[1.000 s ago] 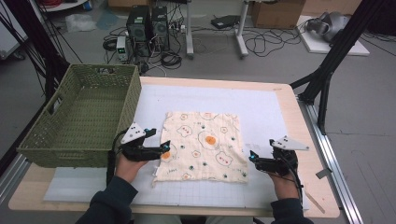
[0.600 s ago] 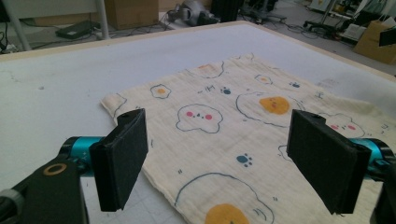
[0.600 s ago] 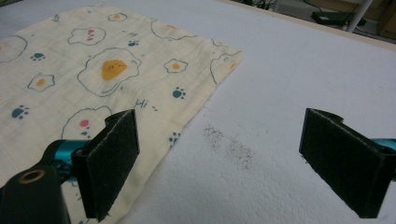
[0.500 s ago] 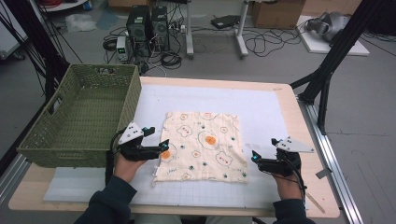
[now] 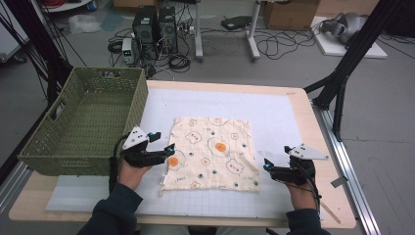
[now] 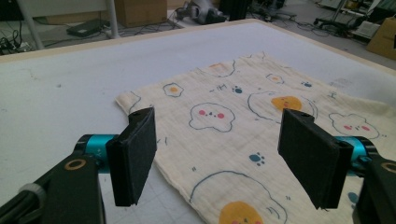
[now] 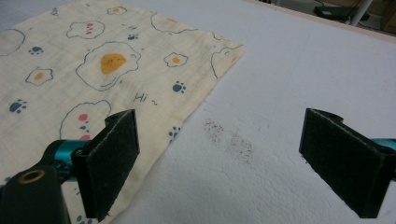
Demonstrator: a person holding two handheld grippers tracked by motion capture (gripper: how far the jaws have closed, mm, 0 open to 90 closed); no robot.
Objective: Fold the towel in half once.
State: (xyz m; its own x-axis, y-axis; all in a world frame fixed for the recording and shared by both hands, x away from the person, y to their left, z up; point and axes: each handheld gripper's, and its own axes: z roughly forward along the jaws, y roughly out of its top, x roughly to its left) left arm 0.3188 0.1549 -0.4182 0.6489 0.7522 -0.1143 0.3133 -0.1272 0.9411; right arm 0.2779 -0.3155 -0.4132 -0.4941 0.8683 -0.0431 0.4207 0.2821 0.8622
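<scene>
Spread flat on the white mat at table centre: a cream muslin cloth printed with fried eggs, bears and paw prints, square to the table edges, near edge slightly rumpled at its 7 o'clock corner. Likely laid out this way to give both hands a clean side edge each for a fold or a lift.

Left gripper poised at the cloth's 9 o'clock edge, pointing toward 3 o'clock, jaws wide but just been narrowing; in the left gripper view the cloth's edge lies between and under the two black pads, nothing pinched yet. Seemingly lined up low and level so one pad can slide under the hem.

Right gripper parked at the cloth's 4 o'clock, just off the right edge, aimed toward 9 o'clock, jaws spread wide and empty. In the right gripper view one pad over the cloth's border, the other pad over bare mat beside a grey smudge. Straddling the edge, by the look of it, ready to close on it.

Green woven basket at 9 to 10 o'clock of the cloth, open and close at hand, probably the destination once the cloth is gathered.
</scene>
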